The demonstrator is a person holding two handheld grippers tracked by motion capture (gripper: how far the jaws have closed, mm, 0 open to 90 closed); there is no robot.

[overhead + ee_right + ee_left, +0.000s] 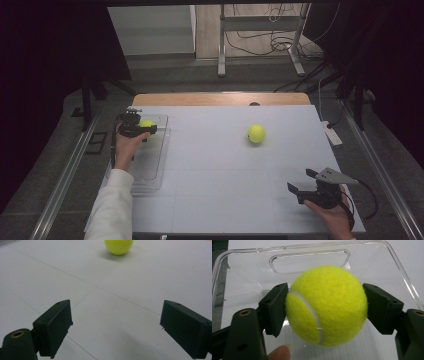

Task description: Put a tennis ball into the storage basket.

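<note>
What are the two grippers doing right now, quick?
Left gripper: closed on a tennis ball, over the clear plastic tray.
Right gripper: jaws open, holding nothing; another ball lies ahead on the table.

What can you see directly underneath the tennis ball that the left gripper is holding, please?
Under the held tennis ball, gripped by the left gripper, lies the clear plastic bin, its see-through floor showing the pale table beneath. The ball covers the spot straight below it.
</note>
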